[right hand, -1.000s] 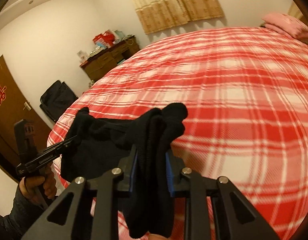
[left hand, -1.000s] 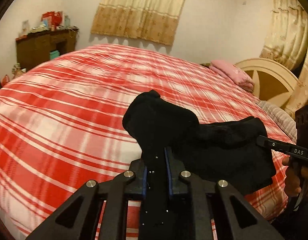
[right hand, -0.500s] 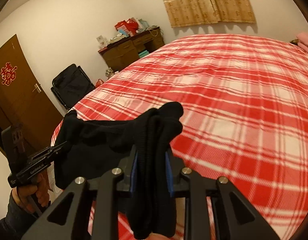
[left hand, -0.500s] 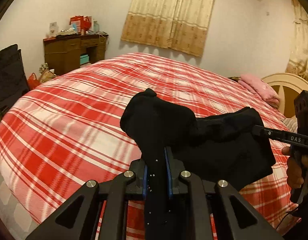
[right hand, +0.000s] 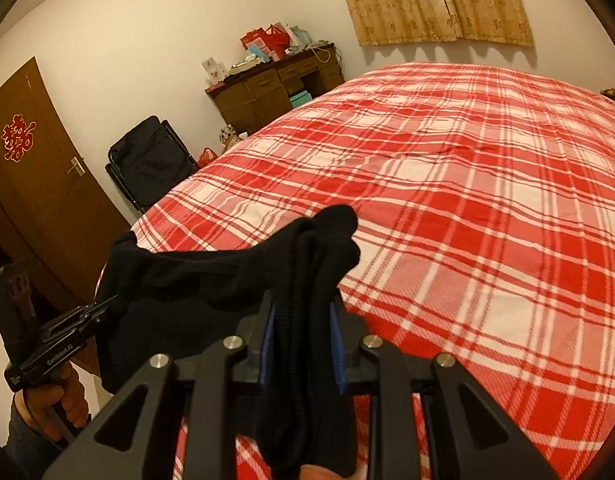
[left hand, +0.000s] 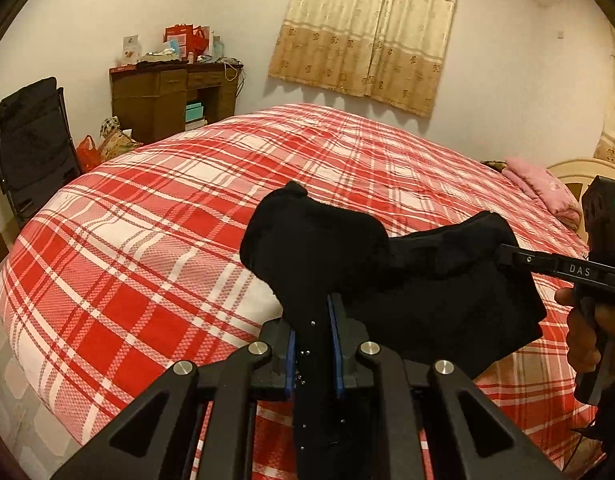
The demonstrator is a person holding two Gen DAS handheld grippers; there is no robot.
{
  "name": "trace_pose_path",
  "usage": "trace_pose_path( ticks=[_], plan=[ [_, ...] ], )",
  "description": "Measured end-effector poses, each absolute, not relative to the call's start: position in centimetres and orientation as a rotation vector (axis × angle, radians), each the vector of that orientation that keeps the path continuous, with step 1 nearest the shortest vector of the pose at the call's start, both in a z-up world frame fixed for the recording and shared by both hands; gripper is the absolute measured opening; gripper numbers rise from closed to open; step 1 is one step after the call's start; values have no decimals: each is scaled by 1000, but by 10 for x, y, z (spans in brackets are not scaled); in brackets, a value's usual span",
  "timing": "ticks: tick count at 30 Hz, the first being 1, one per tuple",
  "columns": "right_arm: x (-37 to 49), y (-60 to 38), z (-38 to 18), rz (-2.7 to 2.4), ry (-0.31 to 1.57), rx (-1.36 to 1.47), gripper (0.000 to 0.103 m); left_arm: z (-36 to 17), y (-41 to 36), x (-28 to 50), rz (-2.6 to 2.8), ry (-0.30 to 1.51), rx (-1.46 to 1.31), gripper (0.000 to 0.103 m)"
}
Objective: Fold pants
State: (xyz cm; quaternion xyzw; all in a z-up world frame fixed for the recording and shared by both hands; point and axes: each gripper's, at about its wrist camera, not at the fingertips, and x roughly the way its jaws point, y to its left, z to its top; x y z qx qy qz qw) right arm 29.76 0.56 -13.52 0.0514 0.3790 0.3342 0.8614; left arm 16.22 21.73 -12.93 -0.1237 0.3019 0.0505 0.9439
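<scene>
In the left wrist view the left gripper [left hand: 312, 316] sits at 6 o'clock, its jaws nearly closed and pinching a thin fold of the black pants [left hand: 427, 292]; a bunched corner of cloth stands up above the blue pads [left hand: 290, 354], and the rest stretches off toward 3 o'clock, lifted clear of the bed [left hand: 155, 240]. There the right gripper [left hand: 503, 250] clamps the other end, its handle gripped by a hand [left hand: 583, 340] at the frame's right edge. In the right wrist view the right gripper [right hand: 301, 320] fills 6 o'clock, its jaws partly apart and closed on a thick wad of several layers of the pants [right hand: 211, 276], which hangs down between the fingers and also pokes up above them. From there the cloth runs toward 9 o'clock to the left gripper [right hand: 107, 306], held by a hand [right hand: 63, 404] at about 8 o'clock. So the pants hang as a slack span between the two grippers, over the near edge of the bed [right hand: 487, 200] with its red and white plaid cover. Farther off, a black folding chair [left hand: 31, 148] stands at 9 o'clock in the left view, a brown cluttered desk [left hand: 167, 100] at 10 o'clock, a beige curtain [left hand: 367, 36] at 12 o'clock, and a pink pillow [left hand: 543, 194] at 2 o'clock. The right view also shows a brown door [right hand: 31, 184] at 9 o'clock.
</scene>
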Motion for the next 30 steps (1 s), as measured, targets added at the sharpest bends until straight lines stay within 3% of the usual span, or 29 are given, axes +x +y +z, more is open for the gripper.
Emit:
trace_pose_path(
  ticks=[18, 24, 27, 29, 30],
  plan=[
    [320, 28, -147, 706, 839, 99, 26, -146, 236, 166, 123, 666, -265, 14],
    [327, 30, -159, 662, 876, 83, 27, -158, 235, 171, 140, 700, -247, 19],
    [328, 32, -165, 637, 889, 65, 27, -160, 234, 173, 157, 708, -230, 27],
    [329, 33, -168, 625, 895, 53, 28, -163, 234, 172, 184, 712, -220, 44],
    [330, 35, -171, 610, 903, 39, 29, -165, 235, 171, 195, 710, -220, 47]
  ],
)
